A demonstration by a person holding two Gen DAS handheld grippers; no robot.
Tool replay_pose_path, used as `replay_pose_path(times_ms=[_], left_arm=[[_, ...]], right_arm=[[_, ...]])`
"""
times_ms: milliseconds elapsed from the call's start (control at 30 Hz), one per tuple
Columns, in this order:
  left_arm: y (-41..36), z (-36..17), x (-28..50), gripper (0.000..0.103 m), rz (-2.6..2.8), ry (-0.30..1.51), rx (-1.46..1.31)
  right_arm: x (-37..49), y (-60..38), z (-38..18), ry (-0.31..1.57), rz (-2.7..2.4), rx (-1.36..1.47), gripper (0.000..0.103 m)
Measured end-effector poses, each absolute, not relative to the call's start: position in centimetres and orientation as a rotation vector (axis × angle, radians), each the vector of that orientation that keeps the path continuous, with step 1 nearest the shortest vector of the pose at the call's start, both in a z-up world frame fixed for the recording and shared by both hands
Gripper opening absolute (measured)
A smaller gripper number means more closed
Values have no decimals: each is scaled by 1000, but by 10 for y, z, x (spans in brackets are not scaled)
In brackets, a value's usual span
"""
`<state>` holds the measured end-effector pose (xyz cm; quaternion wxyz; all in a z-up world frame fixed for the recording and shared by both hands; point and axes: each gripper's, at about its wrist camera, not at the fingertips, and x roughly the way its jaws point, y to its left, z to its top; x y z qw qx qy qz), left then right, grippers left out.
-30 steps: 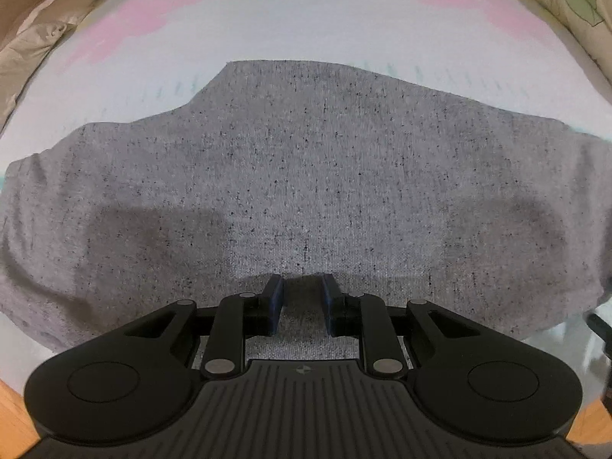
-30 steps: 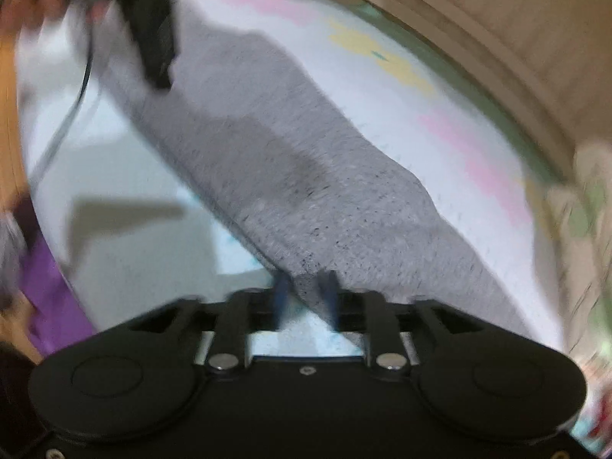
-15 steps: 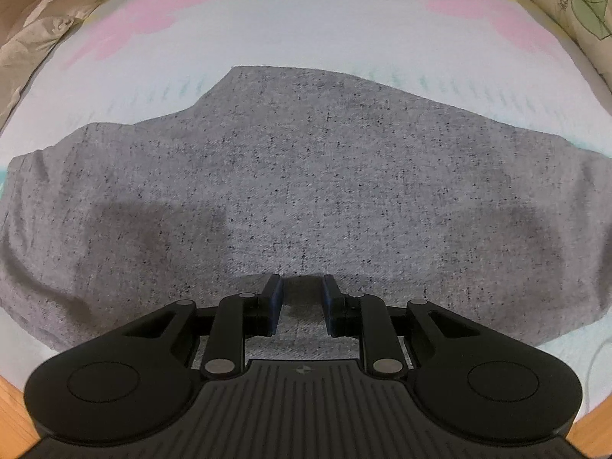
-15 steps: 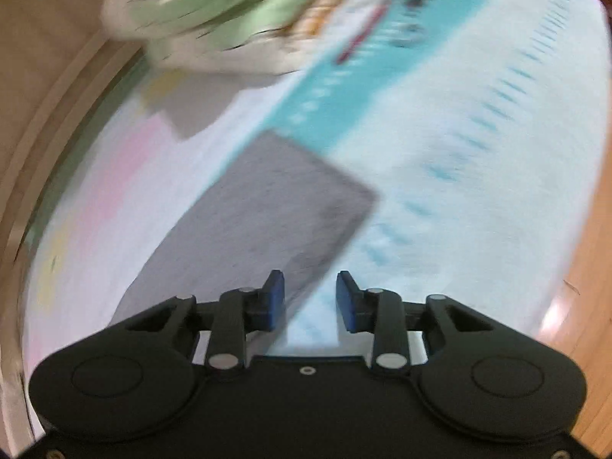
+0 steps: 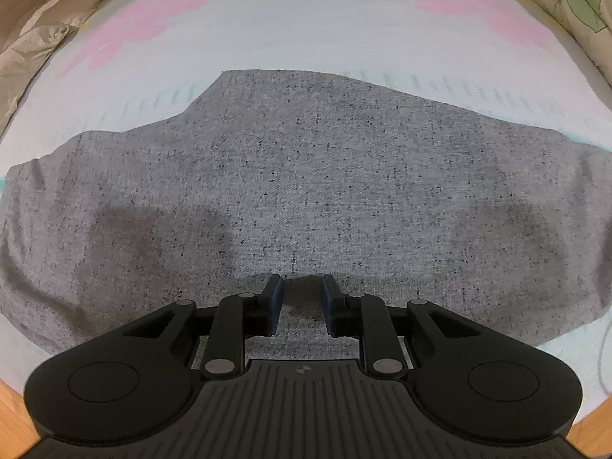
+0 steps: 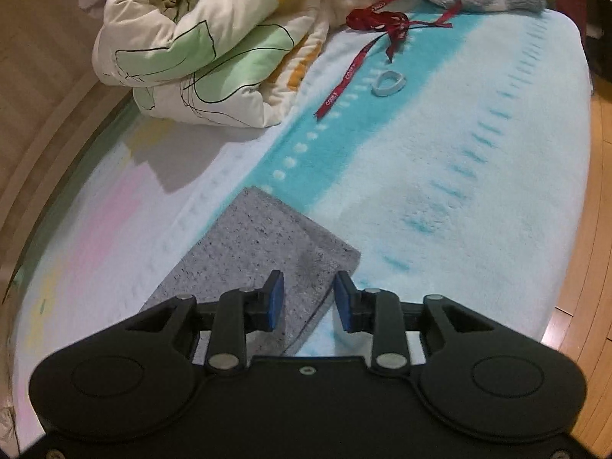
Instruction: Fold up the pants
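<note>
Grey speckled pants (image 5: 306, 191) lie flat across a pastel blanket (image 5: 306, 30), filling the left wrist view. My left gripper (image 5: 302, 298) is open and empty, low over the near edge of the pants at their middle. In the right wrist view one end of the pants (image 6: 252, 252) lies on the blanket. My right gripper (image 6: 309, 302) is open and empty, hovering over the near corner of that end, its left finger above the fabric and its right finger above the blanket.
A rolled quilt (image 6: 199, 46) lies at the far left of the right wrist view. A red ribbon (image 6: 375, 34) and a small white ring (image 6: 387, 84) lie beyond the pants. The blanket (image 6: 478, 191) ends at a wooden floor (image 6: 589, 267) on the right.
My right gripper has swung from the pants' middle to their far end and opened wider. My left gripper has stayed in place over the near edge.
</note>
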<state>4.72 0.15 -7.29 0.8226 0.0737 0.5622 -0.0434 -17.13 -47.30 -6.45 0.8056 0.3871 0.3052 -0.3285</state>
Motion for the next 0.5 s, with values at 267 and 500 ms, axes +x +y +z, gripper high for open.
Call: replay_pose_path(times_ms=[267,500], left_arm=[[3,-74,48,21,-91,1196,146],[9,-70,42,21,-100,1173,147]], right_arm=[[-158,-472,-69,691,-660,788,10],[-152,-479,-63,734,-748,660,10]])
